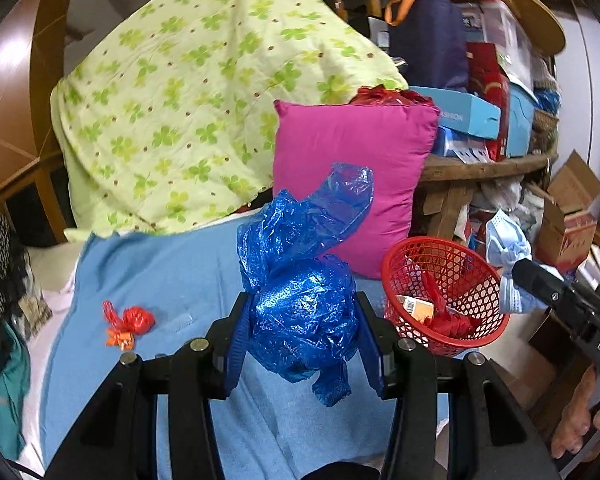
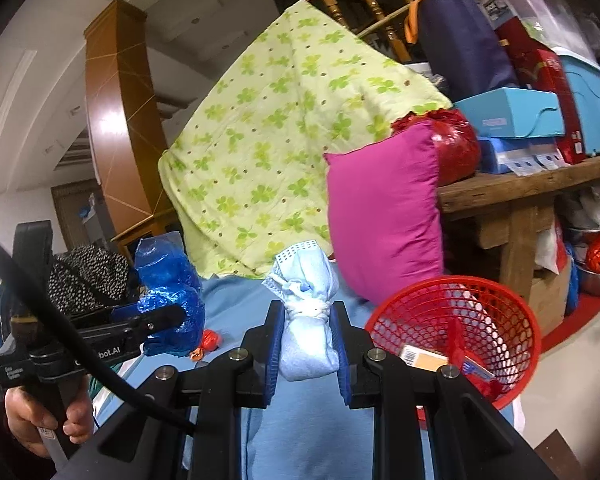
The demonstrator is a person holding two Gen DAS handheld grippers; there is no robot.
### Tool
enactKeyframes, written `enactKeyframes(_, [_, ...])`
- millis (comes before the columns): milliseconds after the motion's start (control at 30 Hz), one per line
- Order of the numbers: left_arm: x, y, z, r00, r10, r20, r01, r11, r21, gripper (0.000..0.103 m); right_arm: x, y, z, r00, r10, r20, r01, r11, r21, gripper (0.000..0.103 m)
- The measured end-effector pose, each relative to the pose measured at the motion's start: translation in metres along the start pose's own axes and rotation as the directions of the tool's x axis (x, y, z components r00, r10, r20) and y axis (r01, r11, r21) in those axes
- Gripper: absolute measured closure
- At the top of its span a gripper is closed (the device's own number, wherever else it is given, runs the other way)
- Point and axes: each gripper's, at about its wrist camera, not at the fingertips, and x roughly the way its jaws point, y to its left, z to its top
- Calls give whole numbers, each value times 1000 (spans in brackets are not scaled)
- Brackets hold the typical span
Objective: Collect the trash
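My left gripper is shut on a crumpled blue plastic bag, lifted above the blue sheet. My right gripper is shut on a bundled light-blue face mask, also raised. In the left wrist view the mask hangs just right of the red mesh basket. The basket, at the bed's right edge, holds a small carton and red wrappers. A small red-orange wrapper lies on the sheet at left. The blue bag also shows at left in the right wrist view.
A magenta pillow and a green clover-print quilt stand behind the basket. A wooden bench at right is piled with boxes and bags. Cardboard boxes sit on the floor. Dark clothes lie at the left.
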Motion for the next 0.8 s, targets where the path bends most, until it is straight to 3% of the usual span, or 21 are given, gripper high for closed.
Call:
enactKeyframes(500, [10, -44, 10, 999, 32, 13, -33, 993, 116, 52, -17, -40, 2, 998, -50, 40, 47, 996, 72, 78])
enactKeyframes(800, [19, -56, 12, 1000, 22, 3, -22, 990, 140, 52, -17, -57, 2, 997, -64, 40, 59, 993, 105, 78])
